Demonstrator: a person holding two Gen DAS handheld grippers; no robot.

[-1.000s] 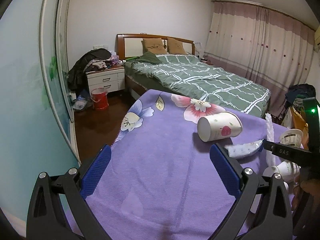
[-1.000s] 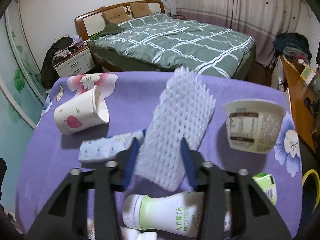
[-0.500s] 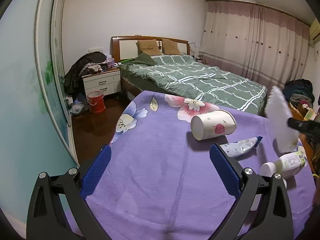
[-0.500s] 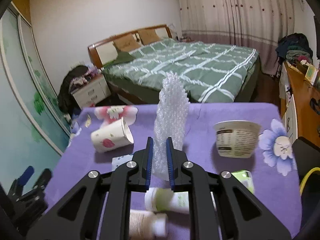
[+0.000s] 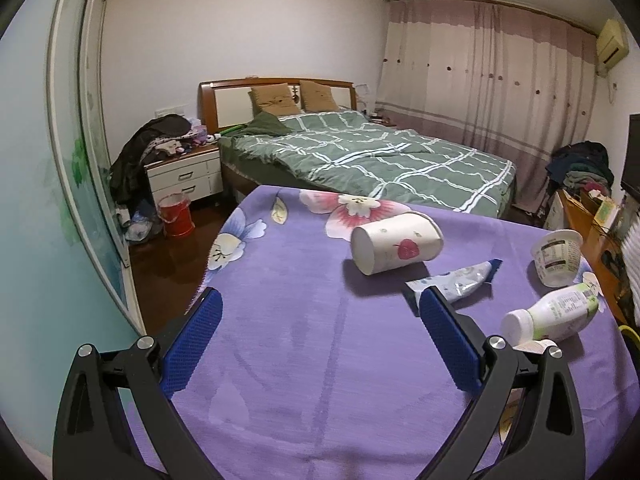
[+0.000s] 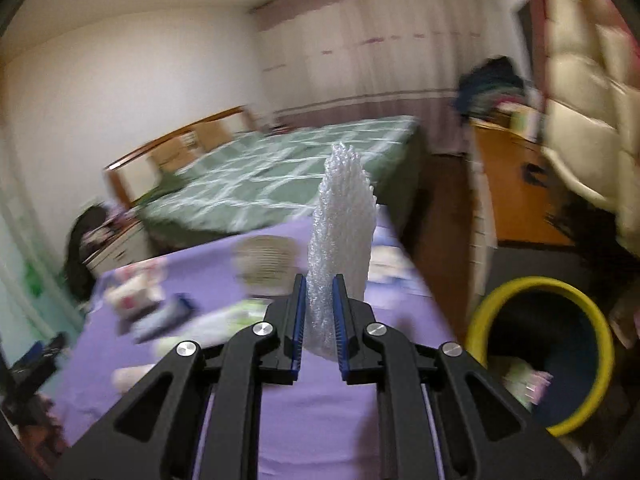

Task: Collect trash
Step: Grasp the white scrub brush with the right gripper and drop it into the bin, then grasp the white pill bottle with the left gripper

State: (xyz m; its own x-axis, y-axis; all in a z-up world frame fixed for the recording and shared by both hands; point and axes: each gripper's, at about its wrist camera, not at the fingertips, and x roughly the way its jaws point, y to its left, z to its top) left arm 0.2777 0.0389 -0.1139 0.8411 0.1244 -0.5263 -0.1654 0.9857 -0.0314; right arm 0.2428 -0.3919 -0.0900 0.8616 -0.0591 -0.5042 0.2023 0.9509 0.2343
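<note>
— Right gripper [image 6: 319, 322]?
— Clamped on white foam netting sleeve [image 6: 342, 240], blue ribbed pads [image 6: 298, 320] pressing both sides near its lower end. Standing upright out of the jaws, squeezed flat and narrow, bumpy mesh texture, tapering to a ragged tip.
— Position?
— Above the right edge of the purple flowered tablecloth [image 6: 320, 420]. Just beyond that edge, lower right, a round yellow-rimmed bin with dark inside [image 6: 540, 360], some pale scraps in the bottom. Background heavily blurred.
— Left gripper [image 5: 320, 340]?
— Wide apart, holding nothing, touching nothing. Blue textured pads [image 5: 192, 340] hovering over bare cloth.
— Still lying on the cloth?
— White paper cup with a red heart print [image 5: 396, 248] on its side, base toward the camera. Beside it a flattened pale blue tube with a dark crimped end [image 5: 460, 284]. Further right an upturned clear plastic tub with a printed label [image 5: 558, 256], and a white bottle with a green label [image 5: 552, 316] lying down, neck toward the left gripper.
</note>
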